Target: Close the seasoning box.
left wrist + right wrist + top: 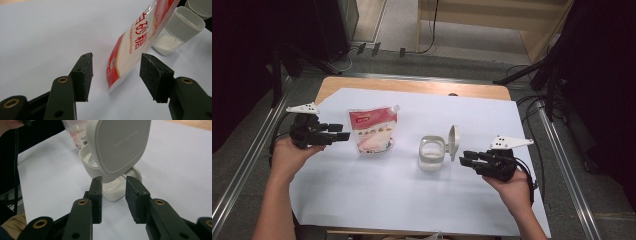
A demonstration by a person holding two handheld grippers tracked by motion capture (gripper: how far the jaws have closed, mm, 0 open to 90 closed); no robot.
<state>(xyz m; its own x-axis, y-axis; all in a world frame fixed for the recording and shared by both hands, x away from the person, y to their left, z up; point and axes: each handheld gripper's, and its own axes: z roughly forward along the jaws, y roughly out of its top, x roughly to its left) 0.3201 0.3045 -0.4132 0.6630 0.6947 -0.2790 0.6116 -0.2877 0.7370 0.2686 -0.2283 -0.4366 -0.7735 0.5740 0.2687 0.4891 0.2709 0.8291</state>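
While both hands hover above the white sheet (377,200), left gripper (343,136) wide beside sugar pouch (372,131), right gripper (465,159) narrowly parted, empty, near open-lidded jar (432,153)

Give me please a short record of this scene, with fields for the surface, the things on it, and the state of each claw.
surface: table covered with white paper
pouch: red and white pouch, left of the jar
jar: clear jar with white powder, lid flipped open
left claw: open, empty, beside the pouch
right claw: open, empty, beside the jar
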